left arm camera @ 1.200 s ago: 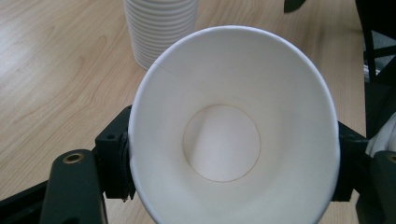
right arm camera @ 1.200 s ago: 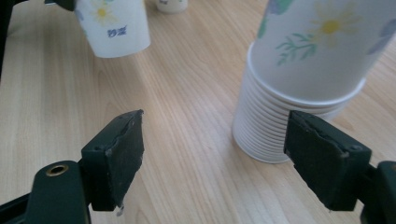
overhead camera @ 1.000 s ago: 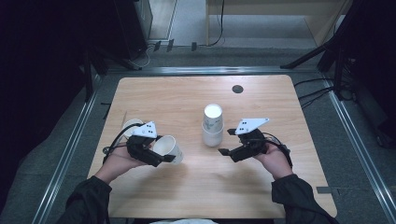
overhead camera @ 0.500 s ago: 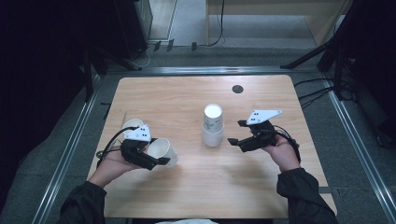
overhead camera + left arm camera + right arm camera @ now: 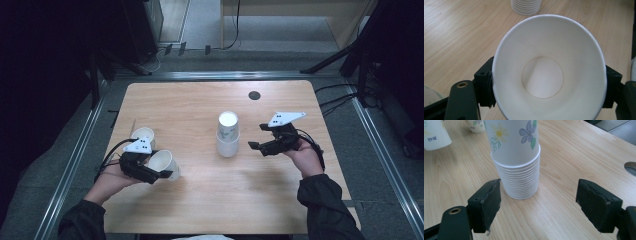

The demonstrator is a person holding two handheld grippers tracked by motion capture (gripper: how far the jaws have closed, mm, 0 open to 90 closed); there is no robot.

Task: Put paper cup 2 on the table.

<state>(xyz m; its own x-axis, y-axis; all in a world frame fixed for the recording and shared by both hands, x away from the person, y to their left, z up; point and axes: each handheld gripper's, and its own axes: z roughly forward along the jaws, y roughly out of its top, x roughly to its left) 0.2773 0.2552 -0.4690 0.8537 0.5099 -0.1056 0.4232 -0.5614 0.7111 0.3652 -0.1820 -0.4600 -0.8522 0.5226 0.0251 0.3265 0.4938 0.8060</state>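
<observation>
My left gripper (image 5: 159, 170) holds a white paper cup (image 5: 163, 160) tipped on its side near the table's front left. In the left gripper view the cup's (image 5: 544, 75) open mouth faces the camera, and the pads press its wall from both sides. Those jaws have just been opening a little with the cup still between them. A stack of flowered paper cups (image 5: 227, 136) stands mid-table. My right gripper (image 5: 259, 137) hovers to its right, open and empty. In the right gripper view the stack (image 5: 517, 170) stands ahead of the wide-spread jaws of my right gripper (image 5: 541, 205).
Another single cup (image 5: 142, 135) stands upright just beyond my left hand. A dark round hole (image 5: 254, 95) sits in the tabletop toward the far side. Metal rails (image 5: 75, 160) run along the table's left and right edges.
My left hand has drawn the cup left and toward the near edge. My right gripper has shifted right and a little farther from the stack, still open.
</observation>
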